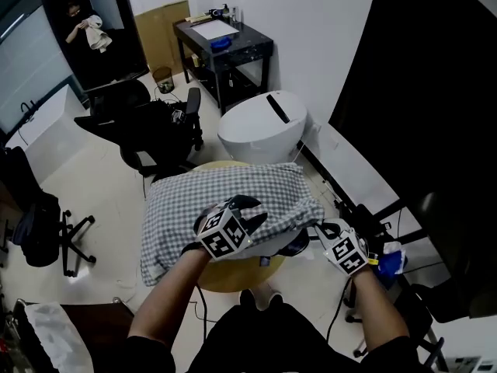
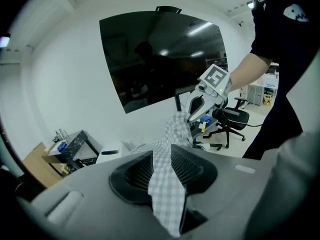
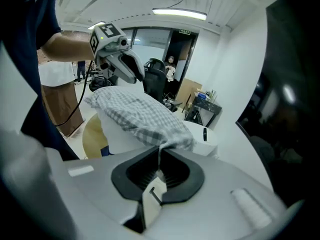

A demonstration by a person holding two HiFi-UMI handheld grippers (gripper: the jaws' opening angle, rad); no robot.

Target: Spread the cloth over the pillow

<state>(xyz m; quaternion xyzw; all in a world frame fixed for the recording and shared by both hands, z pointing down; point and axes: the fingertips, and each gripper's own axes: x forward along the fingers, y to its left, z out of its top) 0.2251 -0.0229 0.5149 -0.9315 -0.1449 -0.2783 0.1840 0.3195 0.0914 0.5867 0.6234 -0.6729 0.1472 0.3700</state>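
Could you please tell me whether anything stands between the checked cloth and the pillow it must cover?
Nothing visible does: the grey-and-white checked cloth already lies draped over the white pillow.

Black short-sleeved top (image 1: 256, 336), white square-marker cubes (image 1: 226, 235)

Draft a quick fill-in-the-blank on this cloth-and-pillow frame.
1. The checked cloth covers a white ____.
2. The right tongs are ____ on the cloth.
3. Everything sits on a ____ tan table.
Missing words: pillow; shut; round.
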